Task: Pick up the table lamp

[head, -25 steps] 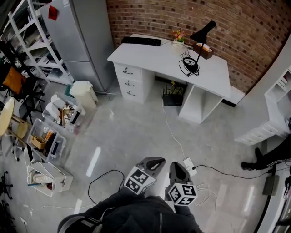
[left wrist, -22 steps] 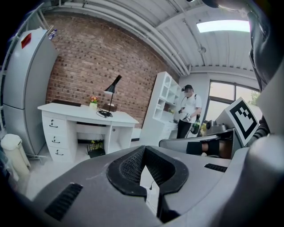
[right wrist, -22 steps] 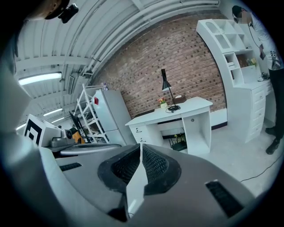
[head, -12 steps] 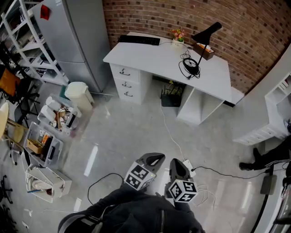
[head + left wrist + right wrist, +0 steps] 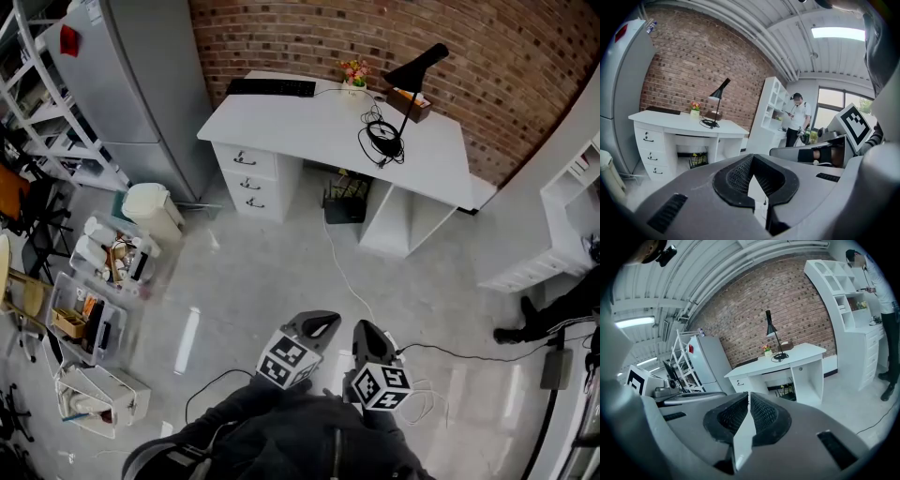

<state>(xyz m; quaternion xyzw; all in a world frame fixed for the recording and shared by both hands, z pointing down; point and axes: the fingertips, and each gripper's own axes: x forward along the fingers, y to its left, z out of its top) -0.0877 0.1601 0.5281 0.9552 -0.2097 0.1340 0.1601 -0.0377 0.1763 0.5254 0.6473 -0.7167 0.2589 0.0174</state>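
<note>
A white surface [image 5: 309, 122] stands at the top middle, against a brick wall [image 5: 525, 56]. A black keyboard [image 5: 270, 87] and little flowers [image 5: 354, 71] sit on it. A grey fridge [image 5: 141, 84] fills the upper left, with a white bin [image 5: 150, 208] below it.

- From the head we look steeply down on the floor [image 5: 281, 272]. The bench [image 5: 309, 122] lies far off at the top of our frame, and the left tool [image 5: 317, 324] and right tool [image 5: 367, 330] sit at its bottom edge.
- On the left tool we ride low behind its jaws, facing across the room. The bench is distant at left and the right tool is close at right.
- On the right tool we face likewise, with the bench distant near centre.
- All three views share the bench, its lamp [image 5: 412, 70] and the brick wall [image 5: 487, 56].
</note>
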